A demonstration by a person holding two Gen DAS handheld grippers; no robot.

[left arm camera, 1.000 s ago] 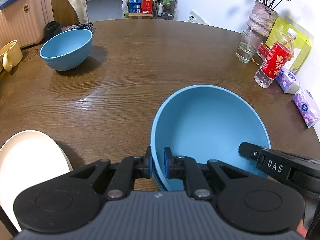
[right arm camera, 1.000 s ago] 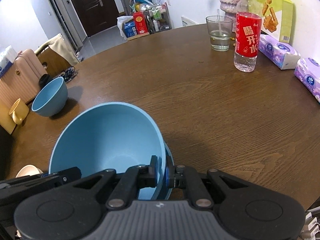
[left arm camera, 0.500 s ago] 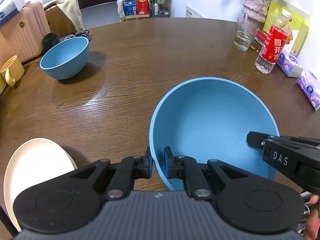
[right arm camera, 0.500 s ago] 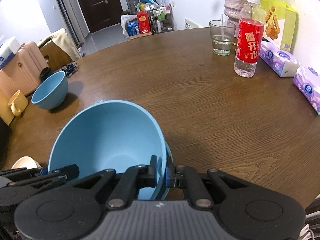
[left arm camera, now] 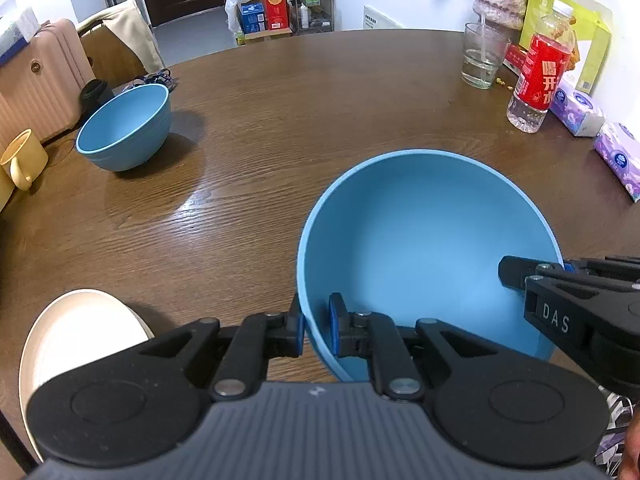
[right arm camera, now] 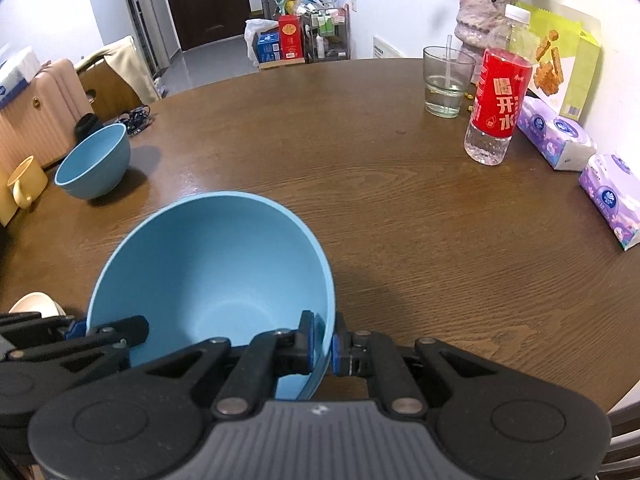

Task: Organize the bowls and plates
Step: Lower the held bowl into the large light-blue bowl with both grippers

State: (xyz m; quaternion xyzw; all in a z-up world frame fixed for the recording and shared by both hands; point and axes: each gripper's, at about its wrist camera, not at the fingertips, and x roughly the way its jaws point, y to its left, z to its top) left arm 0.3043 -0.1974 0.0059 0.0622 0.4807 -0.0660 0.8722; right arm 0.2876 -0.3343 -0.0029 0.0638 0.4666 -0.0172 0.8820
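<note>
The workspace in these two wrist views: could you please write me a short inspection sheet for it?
Surface: round wooden table, brown, a glossy patch near its middle.
Job's things: large blue bowl held near the front edge; second blue bowl far left; cream plate at the near left edge.
Clutter: water glass, red-labelled bottle, two tissue packs, vase, yellow mug.
Grippers: left gripper and right gripper each shut on the large bowl's rim, on opposite sides.
Cables: a dark tangle past the far left edge, unclear.
Surroundings: suitcase, chair, dark door, cluttered shelf.

Bare tabletop between bowl and bottle
</note>
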